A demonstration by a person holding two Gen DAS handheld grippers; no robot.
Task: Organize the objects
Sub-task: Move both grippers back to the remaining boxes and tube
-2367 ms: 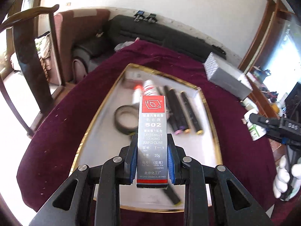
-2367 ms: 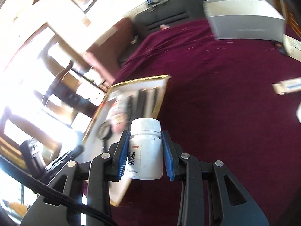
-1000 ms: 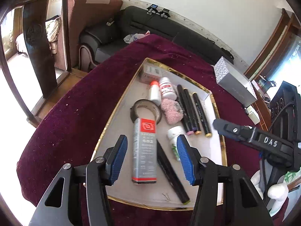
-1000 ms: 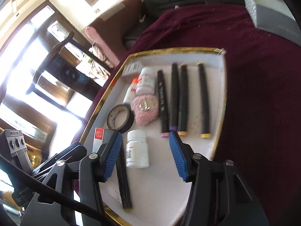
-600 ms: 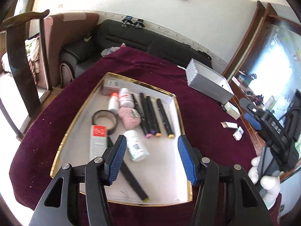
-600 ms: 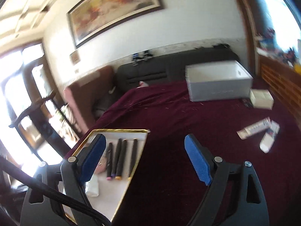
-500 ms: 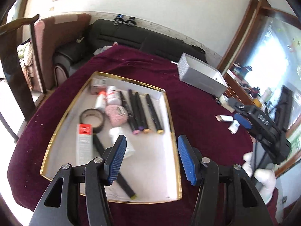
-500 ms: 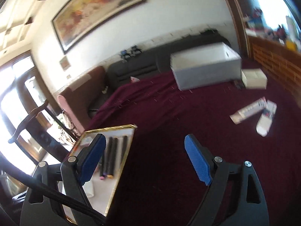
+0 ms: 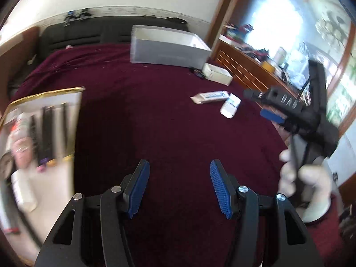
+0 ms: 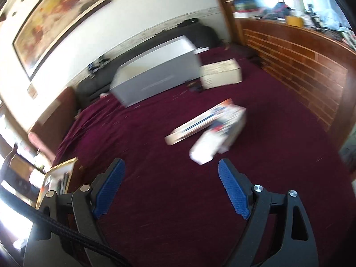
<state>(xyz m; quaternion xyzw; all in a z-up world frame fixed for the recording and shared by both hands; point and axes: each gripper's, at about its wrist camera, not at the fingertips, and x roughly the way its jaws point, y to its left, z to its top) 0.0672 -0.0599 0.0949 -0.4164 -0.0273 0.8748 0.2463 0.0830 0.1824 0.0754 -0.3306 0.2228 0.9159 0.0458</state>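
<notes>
Grippers, left (image 9: 178, 185) and right (image 10: 171, 189), hang empty above maroon cloth (image 9: 173, 133).

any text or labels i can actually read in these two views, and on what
"DAS", seen upside down and blurred: on the right gripper body.
Long flat box: coloured print, too blurred.
Small white pack: blurred, unreadable.
Beige box: faint print, unreadable.
Bottles in the tray: blurred, unreadable.

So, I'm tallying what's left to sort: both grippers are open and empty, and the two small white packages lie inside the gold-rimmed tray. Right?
Not quite. The two small white packages lie on the maroon cloth, outside the gold-rimmed tray; the left wrist view shows it. The left gripper and right gripper are open and empty.
</notes>
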